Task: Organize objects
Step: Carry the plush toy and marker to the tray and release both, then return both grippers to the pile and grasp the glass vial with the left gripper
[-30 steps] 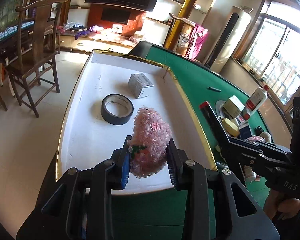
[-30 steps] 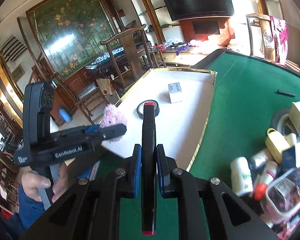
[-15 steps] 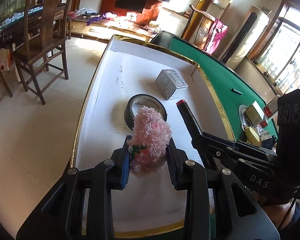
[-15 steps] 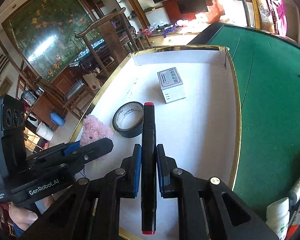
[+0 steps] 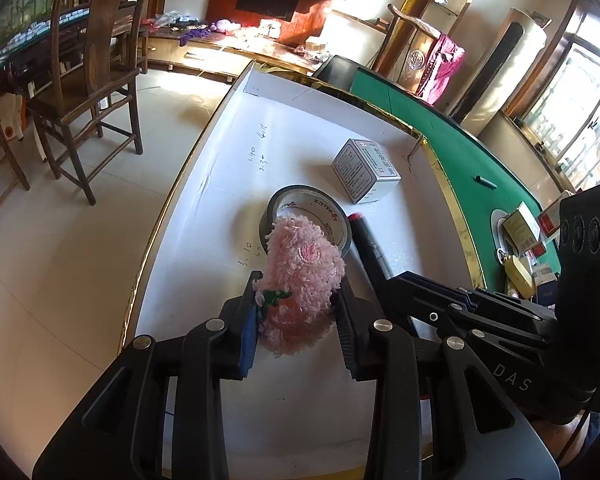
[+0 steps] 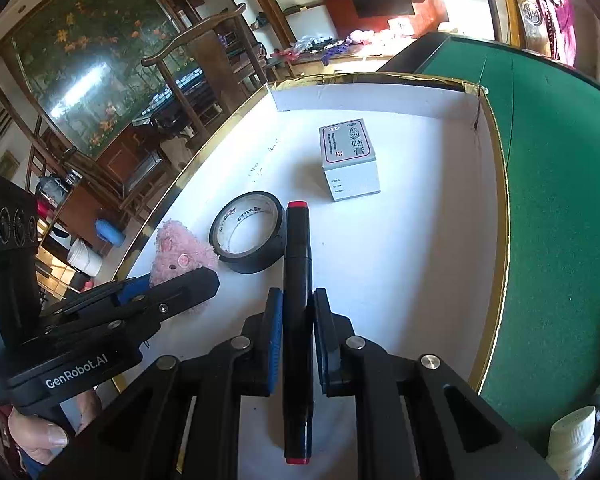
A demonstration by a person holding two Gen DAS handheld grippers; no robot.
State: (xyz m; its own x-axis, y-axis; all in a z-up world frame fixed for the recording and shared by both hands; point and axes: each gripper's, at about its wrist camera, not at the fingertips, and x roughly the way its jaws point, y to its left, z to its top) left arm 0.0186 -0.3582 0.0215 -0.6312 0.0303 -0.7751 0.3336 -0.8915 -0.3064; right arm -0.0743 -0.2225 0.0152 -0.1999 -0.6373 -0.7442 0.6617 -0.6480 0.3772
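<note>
A fluffy pink plush toy (image 5: pixel 300 280) sits between the pads of my left gripper (image 5: pixel 298 286), low over the white gold-rimmed tray (image 5: pixel 228 152). The jaws are opening, and both pads still touch the toy. In the right wrist view the toy (image 6: pixel 176 256) pokes out past the left gripper (image 6: pixel 180 284). My right gripper (image 6: pixel 298 294) is shut on a black marker with red ends (image 6: pixel 297 248), pointing forward beside a black tape roll (image 6: pixel 248 236). In the left wrist view the marker (image 5: pixel 370 244) lies right of the roll (image 5: pixel 306 216).
A small white-and-grey box (image 5: pixel 364 170) stands farther back in the tray. To the right lies green felt table (image 6: pixel 560 200) with a dark pen (image 5: pixel 486 182), a pile of boxes and bottles (image 5: pixel 524 240), and a white bottle (image 6: pixel 570 440). A wooden chair (image 5: pixel 92 80) stands left.
Both grippers have moved forward and down, from above the green felt edge to low over the white tray. The toy and the marker now sit close to the tape roll.
</note>
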